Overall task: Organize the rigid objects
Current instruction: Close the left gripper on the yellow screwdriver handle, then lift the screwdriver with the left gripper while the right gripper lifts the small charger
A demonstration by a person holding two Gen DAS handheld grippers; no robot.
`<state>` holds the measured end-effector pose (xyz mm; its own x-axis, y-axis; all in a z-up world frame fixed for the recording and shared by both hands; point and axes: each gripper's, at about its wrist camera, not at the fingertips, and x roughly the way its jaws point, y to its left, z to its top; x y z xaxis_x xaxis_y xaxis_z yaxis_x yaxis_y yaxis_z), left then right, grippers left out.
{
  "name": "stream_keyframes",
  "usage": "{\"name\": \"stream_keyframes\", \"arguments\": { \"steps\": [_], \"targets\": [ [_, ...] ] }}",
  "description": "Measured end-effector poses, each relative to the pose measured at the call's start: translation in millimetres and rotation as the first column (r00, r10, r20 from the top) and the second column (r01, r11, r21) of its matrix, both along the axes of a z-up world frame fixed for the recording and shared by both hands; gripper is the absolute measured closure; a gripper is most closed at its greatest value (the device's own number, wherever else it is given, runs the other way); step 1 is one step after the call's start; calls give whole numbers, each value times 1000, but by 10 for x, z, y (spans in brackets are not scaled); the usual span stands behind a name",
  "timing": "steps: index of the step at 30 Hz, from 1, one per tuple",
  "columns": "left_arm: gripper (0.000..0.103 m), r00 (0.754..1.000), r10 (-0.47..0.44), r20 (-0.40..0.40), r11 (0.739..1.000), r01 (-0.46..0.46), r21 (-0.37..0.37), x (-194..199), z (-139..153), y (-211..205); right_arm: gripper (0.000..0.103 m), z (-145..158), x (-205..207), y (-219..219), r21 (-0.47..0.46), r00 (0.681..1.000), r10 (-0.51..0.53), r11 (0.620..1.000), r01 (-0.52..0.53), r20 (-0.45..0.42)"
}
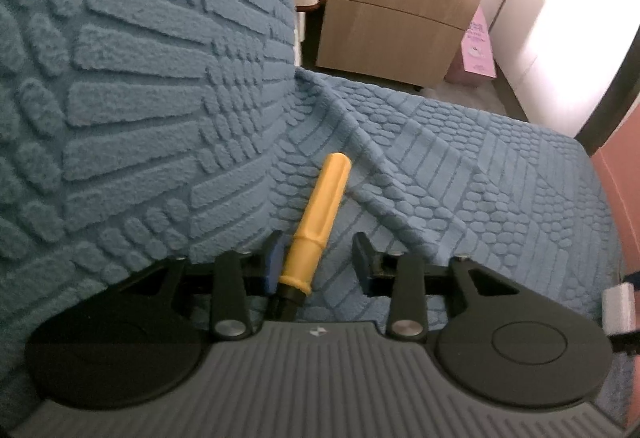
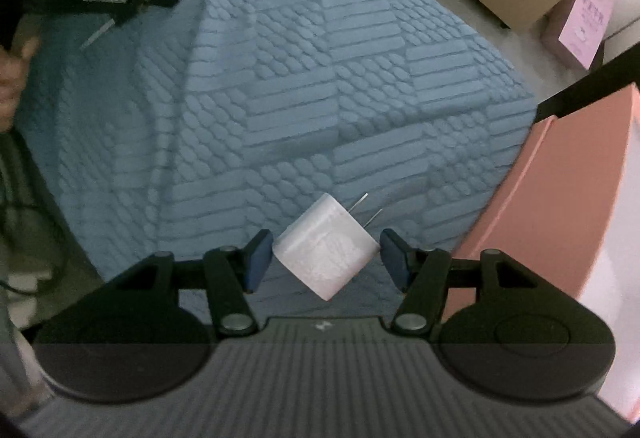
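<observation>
Your left gripper (image 1: 318, 258) has its fingers spread fairly wide: the yellow plastic-handled screwdriver (image 1: 318, 222) lies against the left finger's blue pad (image 1: 271, 265), well apart from the right finger, so nothing clamps it; its handle points forward past the fingertips over the blue textured quilt (image 1: 460, 174). Close on the left of those fingers the quilt rises as a steep wall. Ahead, beyond the quilt's far edge, stands a wooden drawer cabinet (image 1: 404, 2) beside a pink box (image 1: 478, 46). Your right gripper (image 2: 326, 256) is also wide, with a white cube-shaped plug adapter (image 2: 326, 248), prongs pointing forward, between the pads; whether the pads touch it you cannot tell. To the right of these fingers a pink panel (image 2: 560, 190) stands just beside the quilt's edge; ahead lies open quilt.
</observation>
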<state>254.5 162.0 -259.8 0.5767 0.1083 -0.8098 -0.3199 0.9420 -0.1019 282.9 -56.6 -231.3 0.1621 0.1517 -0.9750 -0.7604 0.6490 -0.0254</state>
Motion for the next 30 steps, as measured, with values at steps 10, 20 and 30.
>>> {"name": "stream_keyframes", "arguments": {
  "steps": [10, 20, 30],
  "targets": [
    [81, 999, -35, 25, 992, 38, -122, -97, 83, -31, 41, 18, -119, -98, 83, 980, -192, 979, 187, 52],
    [81, 997, -70, 42, 978, 77, -193, -305, 152, -313, 41, 3, -297, -118, 158, 950, -303, 944, 288, 74],
    [81, 999, -27, 29, 970, 33, -242, -681, 149, -537, 41, 6, -519, -89, 202, 940, -337, 926, 318, 62]
  ]
}}
